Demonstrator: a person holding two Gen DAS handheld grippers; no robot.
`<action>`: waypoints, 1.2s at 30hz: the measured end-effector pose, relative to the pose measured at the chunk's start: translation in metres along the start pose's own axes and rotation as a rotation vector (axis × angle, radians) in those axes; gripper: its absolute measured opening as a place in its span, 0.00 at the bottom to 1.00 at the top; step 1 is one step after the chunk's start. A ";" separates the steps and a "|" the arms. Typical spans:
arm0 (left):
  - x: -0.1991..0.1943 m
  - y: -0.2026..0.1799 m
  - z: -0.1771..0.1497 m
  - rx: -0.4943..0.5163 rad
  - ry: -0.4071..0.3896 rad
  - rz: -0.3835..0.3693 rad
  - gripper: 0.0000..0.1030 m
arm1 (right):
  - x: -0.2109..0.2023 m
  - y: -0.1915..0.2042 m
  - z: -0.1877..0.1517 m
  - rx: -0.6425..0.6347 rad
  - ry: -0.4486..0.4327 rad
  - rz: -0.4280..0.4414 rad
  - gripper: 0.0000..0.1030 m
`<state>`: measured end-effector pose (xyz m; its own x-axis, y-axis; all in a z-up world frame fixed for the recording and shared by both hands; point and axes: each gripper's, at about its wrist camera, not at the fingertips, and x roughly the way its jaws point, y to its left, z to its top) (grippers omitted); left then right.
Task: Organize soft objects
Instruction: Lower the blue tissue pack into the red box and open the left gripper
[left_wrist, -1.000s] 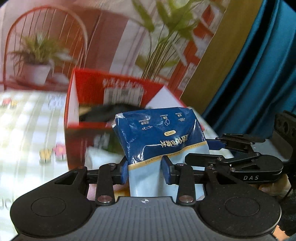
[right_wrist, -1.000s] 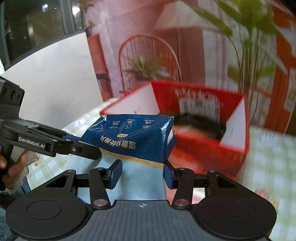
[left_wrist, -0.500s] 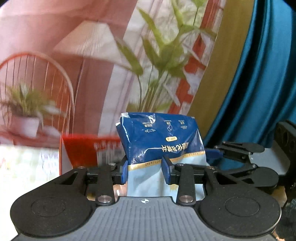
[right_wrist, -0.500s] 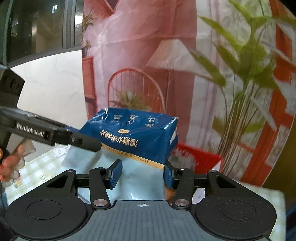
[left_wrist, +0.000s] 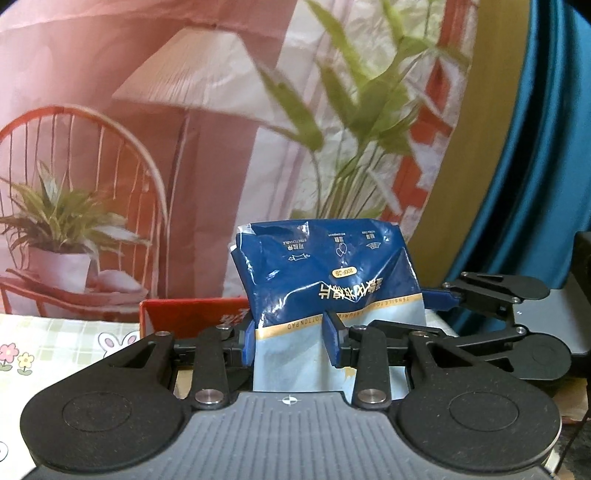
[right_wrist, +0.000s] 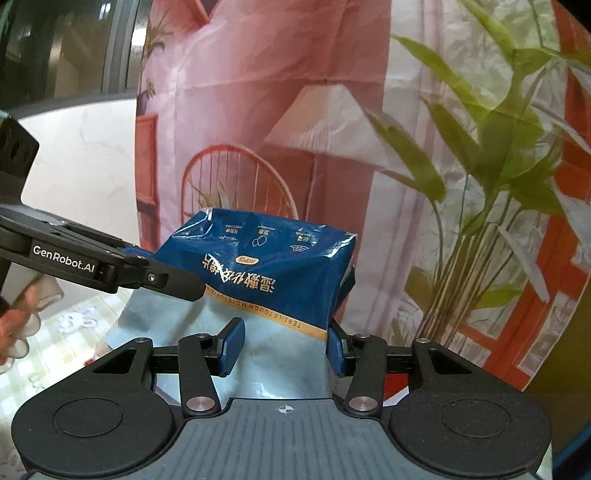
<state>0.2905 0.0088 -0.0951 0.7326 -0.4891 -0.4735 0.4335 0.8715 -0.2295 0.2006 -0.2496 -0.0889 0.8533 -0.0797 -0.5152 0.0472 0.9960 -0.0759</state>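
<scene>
Blue plastic cotton-pad pack (left_wrist: 325, 284) is up in the air, clear of the checked worktop (left_wrist: 55, 332) at nine o'clock; left tool (left_wrist: 290, 341) is clamped on its pale lower end, right tool (right_wrist: 284, 345) grips the same end, red box (left_wrist: 192, 314) just behind

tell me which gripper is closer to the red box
Left. The left gripper grips the blue pack on the red box's side; the right gripper holds the pack's opposite side, farther off.
</scene>
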 end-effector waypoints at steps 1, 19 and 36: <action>0.005 0.004 -0.002 -0.004 0.014 0.007 0.37 | 0.005 0.001 -0.002 -0.001 0.006 -0.001 0.42; 0.055 0.025 -0.038 0.035 0.233 0.058 0.38 | 0.066 0.003 -0.050 0.049 0.220 0.038 0.41; 0.042 0.027 -0.040 0.076 0.246 0.123 0.57 | 0.078 0.015 -0.057 0.085 0.304 0.033 0.48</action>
<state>0.3118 0.0135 -0.1556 0.6367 -0.3476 -0.6883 0.3937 0.9141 -0.0974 0.2380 -0.2428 -0.1791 0.6614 -0.0426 -0.7488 0.0759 0.9971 0.0104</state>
